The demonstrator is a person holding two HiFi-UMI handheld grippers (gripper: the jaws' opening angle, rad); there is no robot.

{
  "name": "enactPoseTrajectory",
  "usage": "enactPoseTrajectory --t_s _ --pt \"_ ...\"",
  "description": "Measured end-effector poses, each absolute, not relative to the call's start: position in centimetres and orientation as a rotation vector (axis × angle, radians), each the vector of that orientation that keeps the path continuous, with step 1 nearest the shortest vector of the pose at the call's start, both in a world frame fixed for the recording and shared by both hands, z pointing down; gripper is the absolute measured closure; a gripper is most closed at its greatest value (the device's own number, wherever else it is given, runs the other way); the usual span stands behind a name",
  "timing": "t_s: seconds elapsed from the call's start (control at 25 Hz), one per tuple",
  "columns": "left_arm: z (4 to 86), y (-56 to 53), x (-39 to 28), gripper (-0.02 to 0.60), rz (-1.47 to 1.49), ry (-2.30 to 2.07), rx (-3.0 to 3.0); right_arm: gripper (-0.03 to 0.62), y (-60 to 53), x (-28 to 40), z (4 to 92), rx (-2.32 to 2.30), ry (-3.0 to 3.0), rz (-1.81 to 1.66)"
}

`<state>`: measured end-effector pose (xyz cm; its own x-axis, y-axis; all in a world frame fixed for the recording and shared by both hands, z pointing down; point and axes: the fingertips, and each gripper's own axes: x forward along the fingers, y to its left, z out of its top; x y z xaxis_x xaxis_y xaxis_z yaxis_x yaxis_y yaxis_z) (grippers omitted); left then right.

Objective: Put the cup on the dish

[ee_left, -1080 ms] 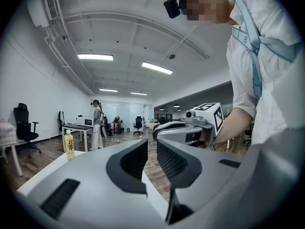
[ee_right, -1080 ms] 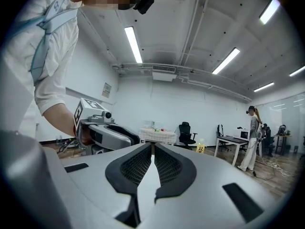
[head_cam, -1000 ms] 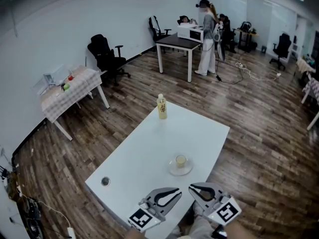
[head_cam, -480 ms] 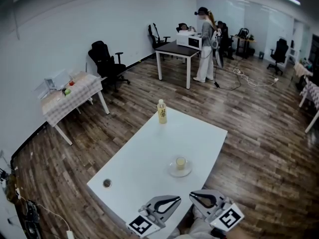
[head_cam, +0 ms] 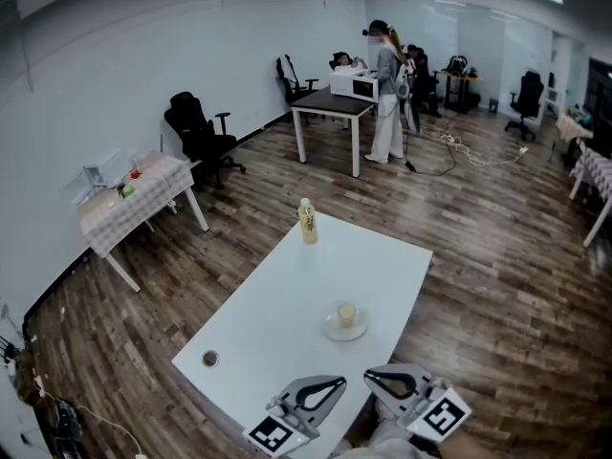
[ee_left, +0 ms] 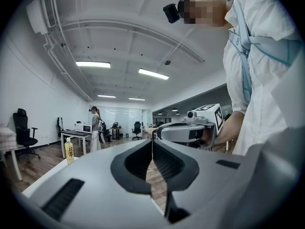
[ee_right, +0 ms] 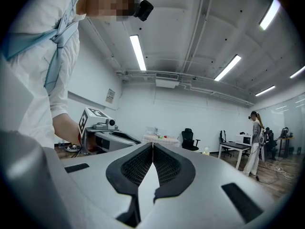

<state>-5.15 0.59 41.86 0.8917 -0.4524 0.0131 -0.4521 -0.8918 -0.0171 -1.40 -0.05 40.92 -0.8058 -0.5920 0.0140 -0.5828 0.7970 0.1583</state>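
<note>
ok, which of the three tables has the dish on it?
The big white table, the nearest one: it bears the dish with the cup on it. The checked-cloth table and the dark-topped table stand farther off.

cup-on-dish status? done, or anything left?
Done: the cup stands on the dish on the white table.
In hand: nothing. The left gripper and the right gripper both have their fingers together with nothing between them, and both sit at the table's near edge, apart from the dish.
Left: nothing visible; the job looks finished.
</note>
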Motion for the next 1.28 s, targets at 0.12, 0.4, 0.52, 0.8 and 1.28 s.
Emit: enactPoseTrajectory --t_s 0.12,0.4,0.52,0.8,1.28 --pt "42.0 0.8 -5.2 0.575 -0.032 0.72 -3.045 0.56 0.1 -1.6 40.7 0.963 -2.93 -0.226" --pt "42.1 1.1 -5.0 0.576 -0.054 0.716 -3.057 0.563 0.6 -1.6 41.1 0.927 -2.917 -0.214" --pt "42.2 1.0 -4.9 0.577 -0.061 0.717 -3.062 0.563 0.7 -1.5 41.4 0.918 -2.912 -0.201" --pt "42.6 0.3 -4.9 0.575 -0.078 0.721 -3.063 0.563 0.2 -1.7 41.6 0.889 -2.903 -0.2" --pt "43.3 -0.4 -4.7 0.575 -0.063 0.727 -3.077 0.563 -0.5 -1.7 41.9 0.882 -2.914 -0.189"
